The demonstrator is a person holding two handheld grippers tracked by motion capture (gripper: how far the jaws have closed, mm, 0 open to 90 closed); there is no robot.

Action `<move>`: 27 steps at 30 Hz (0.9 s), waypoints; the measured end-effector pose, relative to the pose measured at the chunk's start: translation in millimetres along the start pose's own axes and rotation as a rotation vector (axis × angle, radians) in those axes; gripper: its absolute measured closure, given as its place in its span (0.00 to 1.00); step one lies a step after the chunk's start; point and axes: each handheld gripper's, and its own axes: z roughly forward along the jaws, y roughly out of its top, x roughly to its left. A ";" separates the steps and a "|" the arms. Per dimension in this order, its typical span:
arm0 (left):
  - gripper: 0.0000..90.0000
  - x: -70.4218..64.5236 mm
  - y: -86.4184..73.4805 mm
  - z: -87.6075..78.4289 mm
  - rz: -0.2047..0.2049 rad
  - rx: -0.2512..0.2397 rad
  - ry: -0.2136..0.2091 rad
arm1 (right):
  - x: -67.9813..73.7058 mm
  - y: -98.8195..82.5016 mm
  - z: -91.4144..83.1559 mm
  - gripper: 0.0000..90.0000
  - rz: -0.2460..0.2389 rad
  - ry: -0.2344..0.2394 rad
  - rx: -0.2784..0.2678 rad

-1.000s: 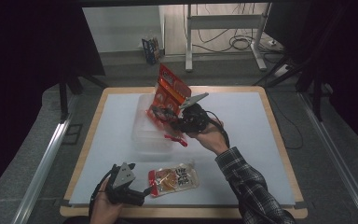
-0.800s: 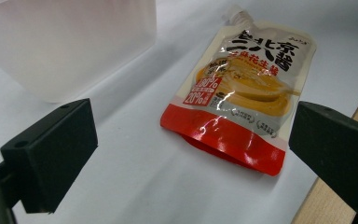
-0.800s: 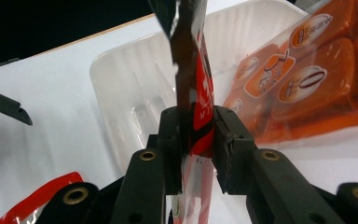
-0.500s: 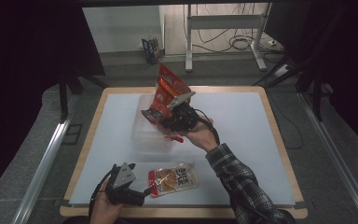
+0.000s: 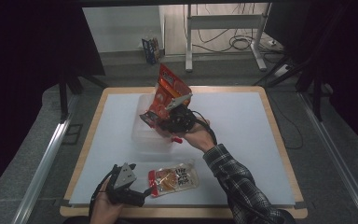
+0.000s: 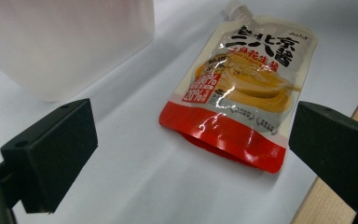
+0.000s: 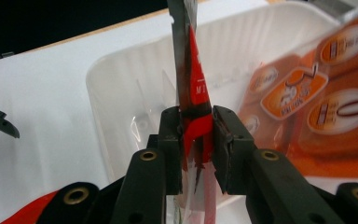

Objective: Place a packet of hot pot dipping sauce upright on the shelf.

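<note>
Two packets, one tub, one table. My right claw (image 7: 196, 140) is clamped narrow on the red edge of an orange snack bag (image 5: 167, 95); the bag stands up on edge, tilted, above the clear plastic tub (image 5: 144, 135), its lower end over the tub's far right corner. In the right gripper view the tub's white ribbed wall (image 7: 121, 93) lies directly behind the pinched edge, with the bag's printed orange face to the right.

My left claw (image 6: 186, 149) rests near the front edge of the table, jaws wide with nothing between them. Just ahead of it lies a flat sauce pouch (image 6: 242, 93), red band toward me, spout away, not touched by either jaw. In the high view this pouch (image 5: 173, 178) sits just beside the left claw (image 5: 144, 192) and near the tub's front side.

White table top (image 5: 242, 121): bare on the whole right half and along the far edge. Wooden rim (image 5: 279, 140) runs all round; the pouch lies close to the front rim. A cable trails from the right claw across my hand (image 5: 196, 135).
</note>
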 end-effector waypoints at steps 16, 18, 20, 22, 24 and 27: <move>0.01 -0.9 -0.1 0.5 0.008 0.006 0.000 | -1.0 6.5 12.2 0.81 -0.018 0.027 -0.033; 0.01 -1.1 0.0 0.8 0.010 0.007 0.000 | -6.2 3.7 10.8 0.81 0.005 0.049 -0.018; 0.01 -1.5 0.1 1.2 0.012 0.009 0.000 | -9.1 0.6 8.6 0.80 0.013 0.054 -0.001; 0.01 -1.8 0.3 1.6 0.012 0.009 -0.001 | -9.1 -0.5 7.7 0.79 0.013 0.051 0.002; 0.01 -2.2 0.3 1.8 0.014 0.011 0.001 | -8.8 -0.8 7.4 0.78 0.010 0.044 0.005; 0.01 -2.1 0.3 1.6 0.015 0.010 0.000 | -7.6 -2.2 5.2 0.69 -0.003 0.014 0.027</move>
